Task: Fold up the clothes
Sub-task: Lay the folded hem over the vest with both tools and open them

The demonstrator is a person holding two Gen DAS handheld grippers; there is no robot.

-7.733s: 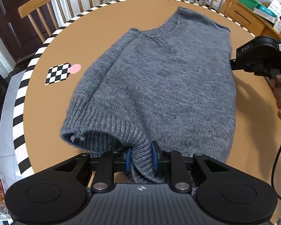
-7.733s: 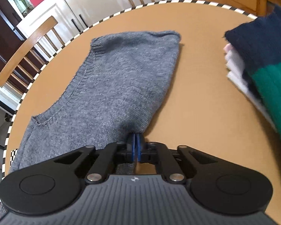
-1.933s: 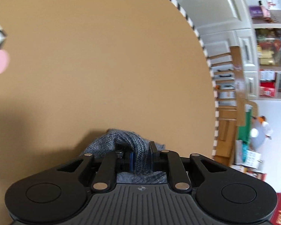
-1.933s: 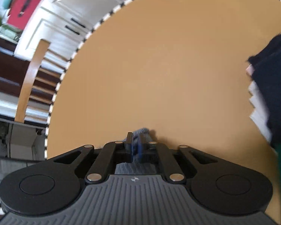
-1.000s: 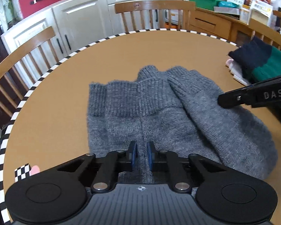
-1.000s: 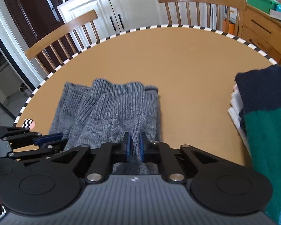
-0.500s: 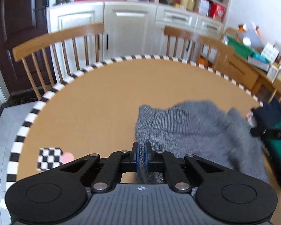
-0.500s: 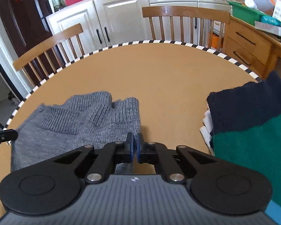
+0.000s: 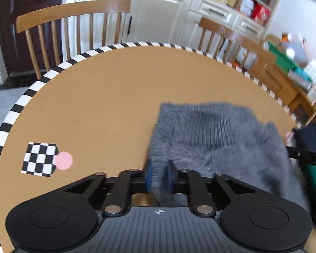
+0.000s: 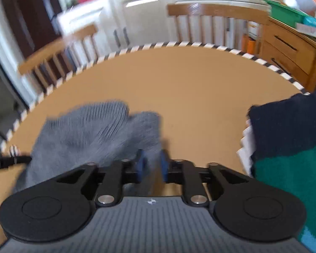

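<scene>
Both my left gripper (image 9: pixel 159 176) and right gripper (image 10: pixel 151 164) pinch the gray sweater (image 9: pixel 217 139) over the worktop (image 9: pixel 107 97).

The left gripper (image 9: pixel 159 178) is a matte black plastic tool with a ribbed grey grip plate carrying a small white cross-in-circle mark. Two round black discs flank that plate, and angled black link arms rise from silver screws beside it to blue finger pads (image 9: pixel 149 178). The right gripper (image 10: pixel 151 167) matches it: black shell, ribbed plate, silver screws, blue pads (image 10: pixel 140 165).
</scene>
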